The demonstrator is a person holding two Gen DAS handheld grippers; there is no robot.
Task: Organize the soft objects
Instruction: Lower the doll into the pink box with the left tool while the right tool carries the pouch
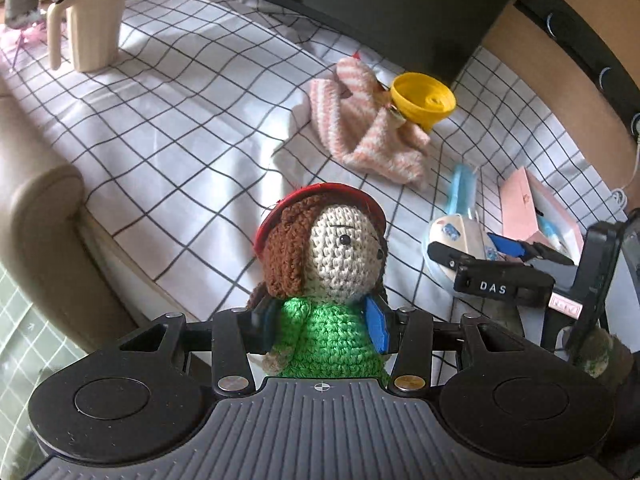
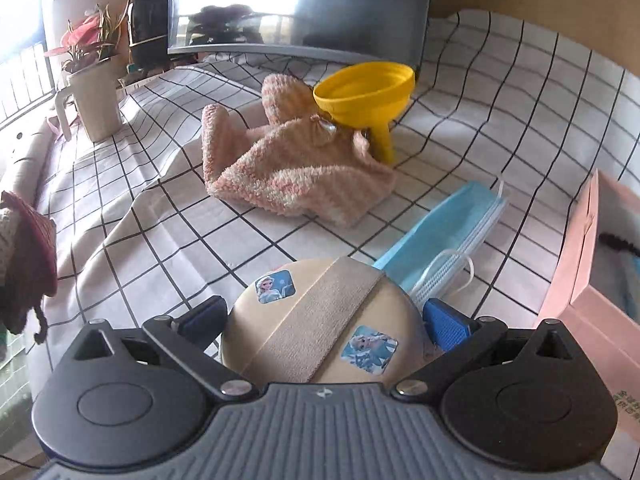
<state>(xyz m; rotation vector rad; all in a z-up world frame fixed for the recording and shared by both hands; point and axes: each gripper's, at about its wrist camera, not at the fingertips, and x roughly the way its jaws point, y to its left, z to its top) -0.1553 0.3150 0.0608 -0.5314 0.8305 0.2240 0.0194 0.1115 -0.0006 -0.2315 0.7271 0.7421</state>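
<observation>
My left gripper (image 1: 324, 326) is shut on a crochet doll (image 1: 332, 264) with a green body, brown hair and a red cap, held upright above the checked cloth. My right gripper (image 2: 324, 316) is shut on a round beige powder puff (image 2: 320, 328) with a strap and two cartoon stickers; it also shows in the left wrist view (image 1: 460, 240). A pink fluffy striped cloth (image 2: 292, 164) lies crumpled on the cloth farther back, also in the left wrist view (image 1: 368, 124). The doll's cap shows at the left edge of the right wrist view (image 2: 28, 240).
A yellow funnel (image 2: 364, 92) rests against the pink cloth. Blue face masks (image 2: 452, 232) lie beside the puff. A pink box (image 2: 600, 280) stands at the right. A cream mug (image 1: 92, 20) and a plant (image 2: 92, 40) stand at the far left. A dark monitor (image 2: 300, 4) is behind.
</observation>
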